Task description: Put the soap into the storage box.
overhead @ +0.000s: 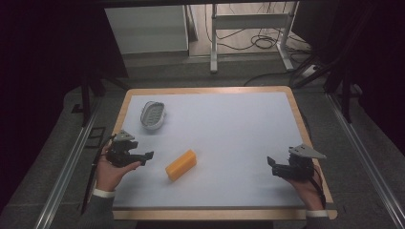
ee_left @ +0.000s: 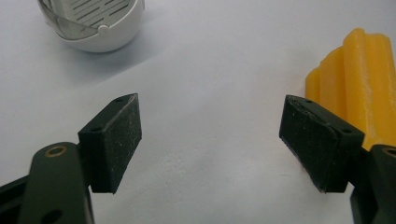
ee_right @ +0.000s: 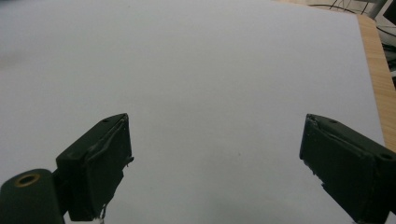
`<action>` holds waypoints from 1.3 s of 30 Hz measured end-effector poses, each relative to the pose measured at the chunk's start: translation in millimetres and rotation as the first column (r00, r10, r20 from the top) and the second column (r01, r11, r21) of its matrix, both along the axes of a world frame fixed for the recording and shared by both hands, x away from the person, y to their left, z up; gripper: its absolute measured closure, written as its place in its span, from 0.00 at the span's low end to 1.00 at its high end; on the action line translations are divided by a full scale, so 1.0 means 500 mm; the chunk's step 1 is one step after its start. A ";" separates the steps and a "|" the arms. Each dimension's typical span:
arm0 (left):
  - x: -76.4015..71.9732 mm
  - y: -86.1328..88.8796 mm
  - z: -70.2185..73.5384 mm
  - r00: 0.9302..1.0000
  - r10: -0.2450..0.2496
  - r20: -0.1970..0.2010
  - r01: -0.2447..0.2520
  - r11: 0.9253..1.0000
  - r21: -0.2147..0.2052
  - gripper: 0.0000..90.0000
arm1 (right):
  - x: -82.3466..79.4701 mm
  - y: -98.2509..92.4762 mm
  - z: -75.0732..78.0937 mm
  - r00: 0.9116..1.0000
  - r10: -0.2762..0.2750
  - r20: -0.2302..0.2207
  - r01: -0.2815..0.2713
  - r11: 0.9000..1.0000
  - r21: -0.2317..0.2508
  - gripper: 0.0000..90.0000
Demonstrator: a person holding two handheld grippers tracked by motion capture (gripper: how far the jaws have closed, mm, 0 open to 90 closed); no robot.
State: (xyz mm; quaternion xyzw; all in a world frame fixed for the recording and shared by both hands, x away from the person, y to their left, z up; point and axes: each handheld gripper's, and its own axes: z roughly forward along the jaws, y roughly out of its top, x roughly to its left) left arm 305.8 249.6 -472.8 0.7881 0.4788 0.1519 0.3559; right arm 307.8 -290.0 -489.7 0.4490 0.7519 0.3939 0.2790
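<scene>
The desk (overhead: 224, 138) carries a pale sheet over nearly its whole top, with a wooden border showing at the far edge and down the right side. On it, toward the near left, lies a yellow block (overhead: 181, 165) with ridged sides (the ridges read clearly in the left gripper view), set at a slant and resting flat. Farther back and to the left sits a white oval dish (overhead: 153, 114) with a slotted insert, well apart from the block.

The right gripper (overhead: 272, 165) hovers at the near right edge of the desk, held in the person's right hand (overhead: 308, 191); its fingers (ee_right: 100, 163) stand spread wide, released, with bare sheet between them. The left gripper (overhead: 149, 155) is held in the left hand (overhead: 111, 174) at the near left, pointing toward the block and just beside it. Its fingers (ee_left: 116, 140) are likewise released and wide apart, the block lying behind the right one.
</scene>
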 end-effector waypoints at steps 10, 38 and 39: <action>0.007 -0.012 0.022 1.000 -0.019 0.004 0.019 1.000 0.008 0.24 | -0.010 -0.011 0.002 1.000 -0.020 0.003 0.020 1.000 0.004 0.10; 0.014 -0.087 0.058 0.991 -0.135 -0.005 0.134 0.987 0.085 0.22 | -0.008 -0.015 -0.002 1.000 -0.026 -0.008 0.026 1.000 -0.011 0.10; 0.015 -0.092 0.057 0.990 -0.138 -0.007 0.139 0.986 0.088 0.22 | -0.008 -0.015 -0.003 1.000 -0.027 -0.009 0.026 1.000 -0.012 0.10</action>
